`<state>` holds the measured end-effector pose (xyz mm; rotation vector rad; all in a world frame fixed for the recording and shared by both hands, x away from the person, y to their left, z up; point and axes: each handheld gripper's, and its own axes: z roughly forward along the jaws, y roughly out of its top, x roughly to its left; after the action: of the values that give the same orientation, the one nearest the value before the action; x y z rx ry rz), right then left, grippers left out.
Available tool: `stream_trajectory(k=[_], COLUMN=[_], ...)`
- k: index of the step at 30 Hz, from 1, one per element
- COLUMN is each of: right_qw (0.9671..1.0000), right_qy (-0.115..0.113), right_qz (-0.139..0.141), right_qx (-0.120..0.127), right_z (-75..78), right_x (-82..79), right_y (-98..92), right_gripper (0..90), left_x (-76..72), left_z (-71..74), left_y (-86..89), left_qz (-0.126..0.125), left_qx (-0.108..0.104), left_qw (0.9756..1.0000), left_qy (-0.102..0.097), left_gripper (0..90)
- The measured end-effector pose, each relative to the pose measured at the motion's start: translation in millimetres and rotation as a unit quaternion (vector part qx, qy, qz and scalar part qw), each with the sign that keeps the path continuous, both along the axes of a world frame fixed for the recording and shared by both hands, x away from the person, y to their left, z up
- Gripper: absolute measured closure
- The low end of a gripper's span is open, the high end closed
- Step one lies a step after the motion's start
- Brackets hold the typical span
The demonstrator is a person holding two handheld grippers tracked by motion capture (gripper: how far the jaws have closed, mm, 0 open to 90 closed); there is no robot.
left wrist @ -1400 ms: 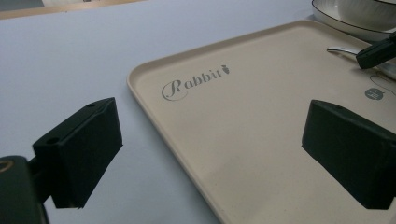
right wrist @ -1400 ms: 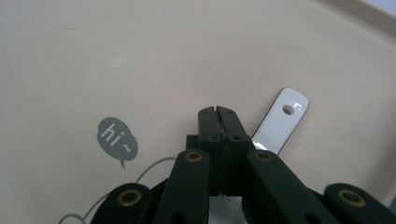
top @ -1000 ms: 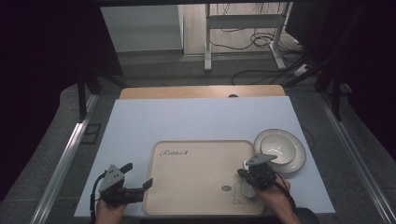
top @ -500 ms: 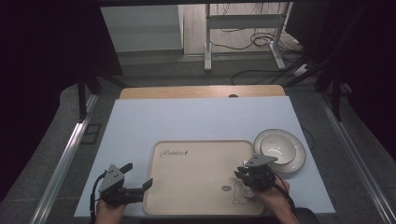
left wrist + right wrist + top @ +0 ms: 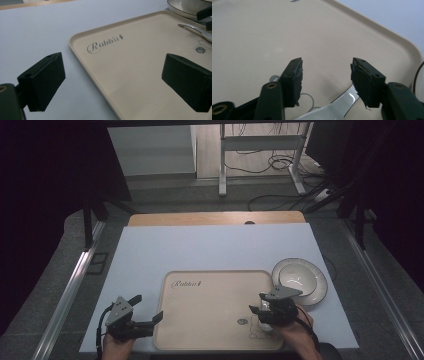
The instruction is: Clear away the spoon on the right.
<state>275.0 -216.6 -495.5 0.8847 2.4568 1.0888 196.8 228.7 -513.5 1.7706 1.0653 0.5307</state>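
Spoon (image 5: 337,106): glossy metal, on matte beige tray (image 5: 210,320) | both grippers' fingers apart

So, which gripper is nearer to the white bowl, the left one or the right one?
Right. The right gripper is over the tray's right part, just beside the bowl. The left gripper is at the tray's left edge, across the tray from the bowl.

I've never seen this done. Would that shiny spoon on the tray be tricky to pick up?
Probably. The spoon looks glossy and smooth, so it may slip between the right tool's open jaws. It lies low on the flat tray, so it could skid when nudged. It looks stiff, not floppy.
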Motion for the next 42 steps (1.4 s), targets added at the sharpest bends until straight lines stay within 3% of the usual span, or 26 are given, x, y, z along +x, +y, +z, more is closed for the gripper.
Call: stream_trajectory(k=[8,17,29,37,42], right_qw=[0.9998,0.9988,0.9967,0.9942,0.9929], right_qy=[-0.020,-0.042,-0.058,-0.061,-0.062], right_qz=[0.004,-0.017,-0.037,-0.072,-0.090], right_qx=[0.006,0.019,0.044,0.051,0.047], right_z=[10.2,20.3,23.0,15.7,13.4], right_x=[-7.0,-17.1,-32.3,-39.4,-35.9], right_y=[-5.9,-19.2,-42.8,-67.5,-76.3], right_gripper=[26.9,12.7,7.2,5.3,4.8], left_x=[0.0,0.2,0.4,0.0,0.5], left_z=[-0.3,-0.9,-1.5,-1.7,-1.5], left_y=[0.2,0.2,0.4,0.5,1.1], left_qz=[0.001,0.002,0.003,0.008,0.016], left_qx=[-0.001,-0.001,-0.004,-0.001,-0.002], left_qw=[1.0000,1.0000,1.0000,1.0000,0.9999], left_qy=[0.000,0.002,0.003,0.002,0.003], left_gripper=[4.7,4.6,4.1,4.0,3.5])
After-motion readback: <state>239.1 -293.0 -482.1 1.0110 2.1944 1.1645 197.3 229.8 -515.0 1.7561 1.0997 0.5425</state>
